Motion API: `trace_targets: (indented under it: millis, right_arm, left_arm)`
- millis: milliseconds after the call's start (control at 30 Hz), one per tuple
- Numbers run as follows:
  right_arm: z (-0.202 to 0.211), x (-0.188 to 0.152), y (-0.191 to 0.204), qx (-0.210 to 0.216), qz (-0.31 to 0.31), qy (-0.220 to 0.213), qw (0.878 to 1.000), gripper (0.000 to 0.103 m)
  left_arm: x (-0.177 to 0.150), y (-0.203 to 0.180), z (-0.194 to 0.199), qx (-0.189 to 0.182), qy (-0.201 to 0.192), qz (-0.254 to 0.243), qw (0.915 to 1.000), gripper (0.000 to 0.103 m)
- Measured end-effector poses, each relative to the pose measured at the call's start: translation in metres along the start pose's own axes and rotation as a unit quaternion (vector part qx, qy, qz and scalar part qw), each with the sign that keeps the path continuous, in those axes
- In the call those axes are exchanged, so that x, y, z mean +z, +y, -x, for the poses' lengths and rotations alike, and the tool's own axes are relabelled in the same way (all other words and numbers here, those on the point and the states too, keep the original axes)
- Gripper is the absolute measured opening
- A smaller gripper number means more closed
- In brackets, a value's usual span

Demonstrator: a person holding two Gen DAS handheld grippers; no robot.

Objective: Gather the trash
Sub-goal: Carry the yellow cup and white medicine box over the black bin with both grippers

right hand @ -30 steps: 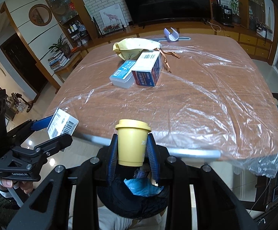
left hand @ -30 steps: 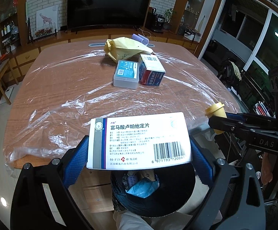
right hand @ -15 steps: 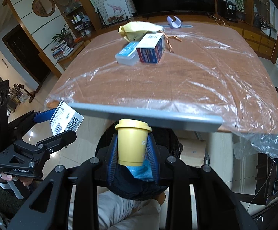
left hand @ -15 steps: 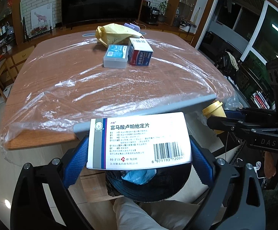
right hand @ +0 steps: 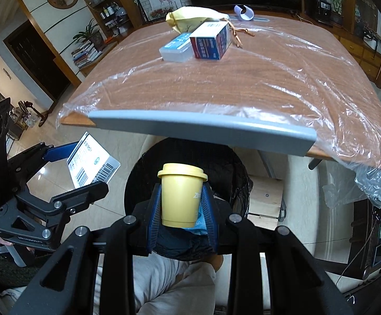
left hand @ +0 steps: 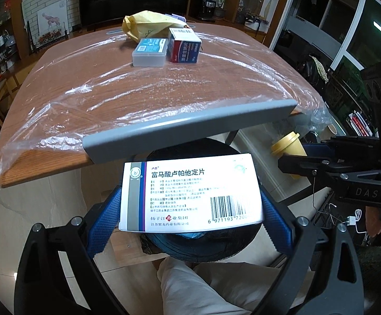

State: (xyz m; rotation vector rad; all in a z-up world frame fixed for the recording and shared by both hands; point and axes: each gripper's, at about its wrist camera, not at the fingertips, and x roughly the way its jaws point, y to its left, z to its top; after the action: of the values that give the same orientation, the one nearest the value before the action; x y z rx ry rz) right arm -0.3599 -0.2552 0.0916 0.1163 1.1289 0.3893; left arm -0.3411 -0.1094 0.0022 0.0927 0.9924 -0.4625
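Observation:
My left gripper (left hand: 190,207) is shut on a flat white medicine box (left hand: 190,191) with a barcode, held over the black-lined trash bin (left hand: 203,246) below the table edge. My right gripper (right hand: 182,210) is shut on a small yellow lidded cup (right hand: 181,197), upright above the same bin (right hand: 190,244), which holds blue crumpled trash. In the left wrist view the yellow cup (left hand: 288,147) and right gripper show at the right; in the right wrist view the white box (right hand: 90,161) shows at the left.
A wooden table (left hand: 111,92) under clear plastic film carries a grey-blue case (left hand: 149,52), a red-blue carton (left hand: 183,46) and a yellow bag (left hand: 148,25). A grey edge strip (left hand: 190,128) overhangs the bin. A person's light trouser legs (left hand: 190,288) lie below.
Both grippers have sunk and drawn back from the table. The box and the cup now hang below the table edge over the bin, which shows more fully.

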Motion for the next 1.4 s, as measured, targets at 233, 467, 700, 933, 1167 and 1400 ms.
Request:
trace_targets:
  millis: [233, 467, 700, 933, 1167, 1400]
  right_arm:
    - [-0.017, -0.004, -0.001, -0.004, 0.008, 0.017, 1.000, 0.030]
    - [-0.037, -0.002, -0.003, -0.009, 0.016, 0.033, 0.999, 0.030]
    - [-0.053, -0.001, -0.005, -0.010, 0.020, 0.046, 0.999, 0.030]
    - [-0.071, -0.003, -0.005, -0.011, 0.029, 0.061, 0.998, 0.030]
    - [-0.083, -0.006, -0.005, -0.021, 0.037, 0.068, 0.997, 0.030]
    - [-0.093, -0.008, -0.012, -0.029, 0.032, 0.069, 0.997, 0.030]
  left_arm:
    - [-0.007, -0.002, -0.015, 0.007, 0.019, -0.008, 0.9998, 0.097]
    - [-0.010, -0.001, -0.034, 0.016, 0.040, -0.014, 0.9990, 0.097]
    - [-0.014, 0.003, -0.049, 0.025, 0.056, -0.017, 0.9980, 0.097]
    - [-0.016, 0.005, -0.066, 0.035, 0.073, -0.025, 0.9964, 0.097]
    - [-0.019, 0.005, -0.081, 0.040, 0.084, -0.034, 0.9951, 0.097]
    - [-0.018, 0.003, -0.096, 0.044, 0.094, -0.040, 0.9938, 0.097]
